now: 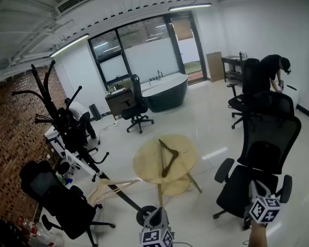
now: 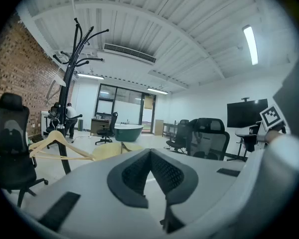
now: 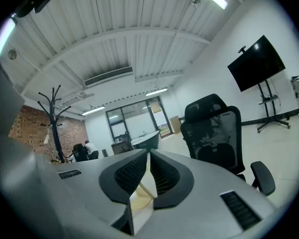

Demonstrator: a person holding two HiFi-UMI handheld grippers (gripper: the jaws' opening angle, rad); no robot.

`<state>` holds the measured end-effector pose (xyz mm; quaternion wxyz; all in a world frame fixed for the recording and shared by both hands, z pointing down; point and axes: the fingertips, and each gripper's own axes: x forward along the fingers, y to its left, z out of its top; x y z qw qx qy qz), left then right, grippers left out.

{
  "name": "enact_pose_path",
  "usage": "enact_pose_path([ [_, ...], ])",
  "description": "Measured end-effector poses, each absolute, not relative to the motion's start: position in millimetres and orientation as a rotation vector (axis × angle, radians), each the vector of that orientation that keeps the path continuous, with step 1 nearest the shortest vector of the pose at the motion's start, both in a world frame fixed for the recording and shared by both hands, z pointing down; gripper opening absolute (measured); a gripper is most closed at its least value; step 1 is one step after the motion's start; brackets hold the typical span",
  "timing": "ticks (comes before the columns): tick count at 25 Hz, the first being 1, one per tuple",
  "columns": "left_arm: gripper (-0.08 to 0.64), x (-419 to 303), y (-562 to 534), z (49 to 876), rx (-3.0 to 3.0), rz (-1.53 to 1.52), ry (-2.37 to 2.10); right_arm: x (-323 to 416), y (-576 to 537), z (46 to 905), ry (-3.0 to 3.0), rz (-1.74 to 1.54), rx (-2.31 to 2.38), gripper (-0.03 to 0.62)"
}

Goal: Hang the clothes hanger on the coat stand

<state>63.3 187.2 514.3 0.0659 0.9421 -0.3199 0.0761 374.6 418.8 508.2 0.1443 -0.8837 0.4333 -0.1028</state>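
Left gripper (image 1: 155, 215) and right gripper (image 1: 260, 197) have jaws together, empty; I see the hanger (image 1: 167, 157) on worktop (image 1: 144, 164) above the left one, lengthwise up-frame.

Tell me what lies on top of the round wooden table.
One wooden clothes hanger lies flat on the round table; nothing else is visible on it. The top covers most of what is beneath it; only its legs show below.
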Motion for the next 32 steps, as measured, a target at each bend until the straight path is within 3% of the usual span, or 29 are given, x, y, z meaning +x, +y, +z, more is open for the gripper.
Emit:
enact_pose_path([
  [10, 0.015, 65, 193, 515, 2.842, 0.271, -1.023, 353, 381, 509, 1.440, -0.298, -2.525, 0.049],
  [19, 0.015, 60, 168, 522, 2.843, 0.320, -1.096, 337, 328, 527, 1.552, -0.354, -2.483, 0.124],
  [32, 0.015, 78, -23, 548, 2.903, 0.306, -1.020, 321, 123, 544, 1.584, -0.412, -2.544, 0.124],
])
